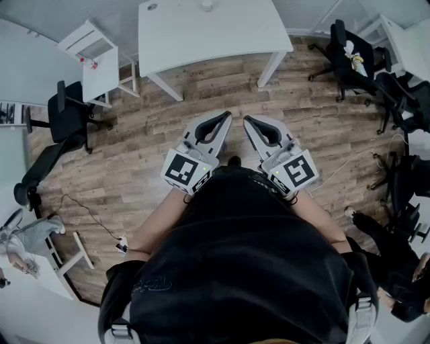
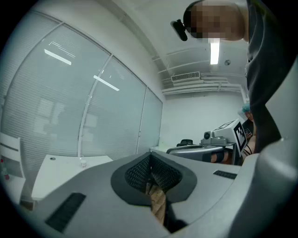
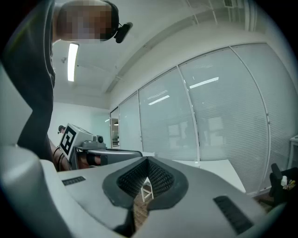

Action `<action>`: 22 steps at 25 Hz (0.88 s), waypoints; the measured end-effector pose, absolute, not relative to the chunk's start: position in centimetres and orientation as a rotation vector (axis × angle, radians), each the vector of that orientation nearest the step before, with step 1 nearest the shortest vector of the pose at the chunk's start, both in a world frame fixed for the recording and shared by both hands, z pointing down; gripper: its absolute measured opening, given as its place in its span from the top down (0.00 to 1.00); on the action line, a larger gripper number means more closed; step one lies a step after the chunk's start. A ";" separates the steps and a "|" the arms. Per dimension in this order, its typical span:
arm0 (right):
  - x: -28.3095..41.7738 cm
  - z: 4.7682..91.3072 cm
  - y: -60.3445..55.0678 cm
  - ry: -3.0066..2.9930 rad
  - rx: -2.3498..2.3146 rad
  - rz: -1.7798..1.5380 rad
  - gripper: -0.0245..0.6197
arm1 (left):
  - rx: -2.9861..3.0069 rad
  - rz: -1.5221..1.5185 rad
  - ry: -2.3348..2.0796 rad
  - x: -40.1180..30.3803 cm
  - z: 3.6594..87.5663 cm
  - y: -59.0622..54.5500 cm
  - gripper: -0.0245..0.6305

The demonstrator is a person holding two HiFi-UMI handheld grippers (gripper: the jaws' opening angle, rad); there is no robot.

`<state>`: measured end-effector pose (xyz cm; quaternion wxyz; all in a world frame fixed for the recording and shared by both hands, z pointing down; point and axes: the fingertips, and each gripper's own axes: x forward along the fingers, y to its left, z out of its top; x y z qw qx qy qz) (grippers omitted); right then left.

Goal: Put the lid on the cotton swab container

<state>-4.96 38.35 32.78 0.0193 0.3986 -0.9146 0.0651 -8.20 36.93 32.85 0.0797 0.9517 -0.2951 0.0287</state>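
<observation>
Both grippers are held close to the person's black-clad body, side by side above the wooden floor. My left gripper (image 1: 225, 115) is shut with nothing between its jaws, and so is my right gripper (image 1: 247, 119). They point toward a white table (image 1: 222, 40) some way ahead. Near the table's far edge sit a small pale object (image 1: 207, 5) and a small round disc (image 1: 152, 7), both too small to identify. In the left gripper view the closed jaws (image 2: 150, 160) face the table (image 2: 60, 172). In the right gripper view the jaws (image 3: 148, 162) are closed too.
Black office chairs stand at the left (image 1: 67, 121) and right (image 1: 349, 54). A small white side table (image 1: 94, 54) is left of the main table. A cable (image 1: 87, 215) lies on the floor. A glass wall with blinds (image 2: 70, 102) stands behind the table.
</observation>
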 end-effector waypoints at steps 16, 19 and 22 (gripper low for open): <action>-6.0 32.4 36.1 -2.849 1.233 0.149 0.92 | 2.957 0.177 -0.932 -9.2 33.2 34.1 0.94; -7.0 32.0 34.9 -2.814 1.236 0.078 0.92 | 3.130 0.238 -0.976 -9.9 32.4 33.0 0.94; -8.3 31.2 33.5 -2.799 1.258 0.031 0.92 | 3.180 0.213 -0.979 -11.0 31.8 31.7 0.94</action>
